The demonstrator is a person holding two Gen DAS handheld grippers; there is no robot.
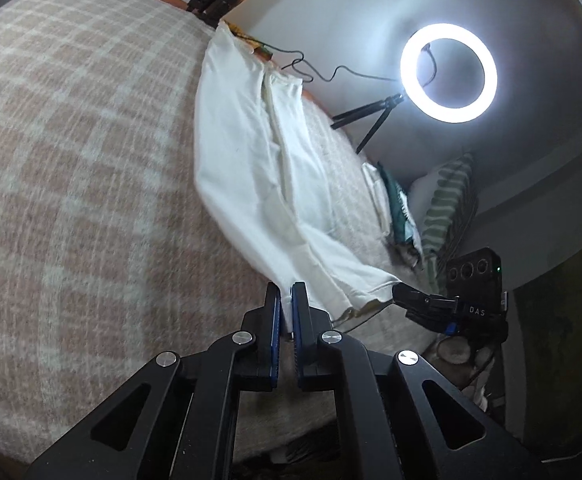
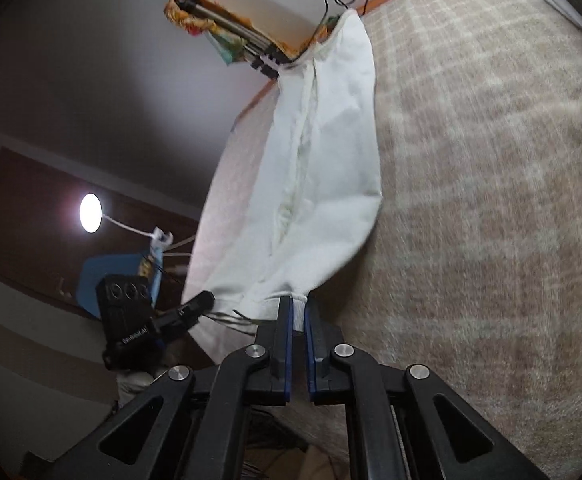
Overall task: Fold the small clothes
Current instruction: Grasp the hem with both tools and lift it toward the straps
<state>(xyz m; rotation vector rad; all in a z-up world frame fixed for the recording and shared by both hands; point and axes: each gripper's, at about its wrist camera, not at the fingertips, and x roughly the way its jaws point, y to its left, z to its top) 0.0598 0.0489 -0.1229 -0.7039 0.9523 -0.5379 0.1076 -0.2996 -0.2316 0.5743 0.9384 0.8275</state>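
Observation:
A white garment (image 1: 247,160) lies stretched along a bed covered by a beige checked blanket (image 1: 75,152). My left gripper (image 1: 286,294) is shut on its near hem corner, lifted a little off the blanket. The right gripper (image 1: 401,294) shows in the left wrist view, pinching the other hem corner. In the right wrist view the same white garment (image 2: 331,168) runs away from me; my right gripper (image 2: 299,306) is shut on its ribbed hem. The left gripper (image 2: 205,300) shows there at the left, on the other corner.
A lit ring light (image 1: 448,73) on a small tripod stands by the bed's far edge. Striped and green cushions (image 1: 447,208) lie at the right. A folded tripod (image 2: 247,40) and cable sit at the bed's far end. A lamp (image 2: 90,213) glows at left.

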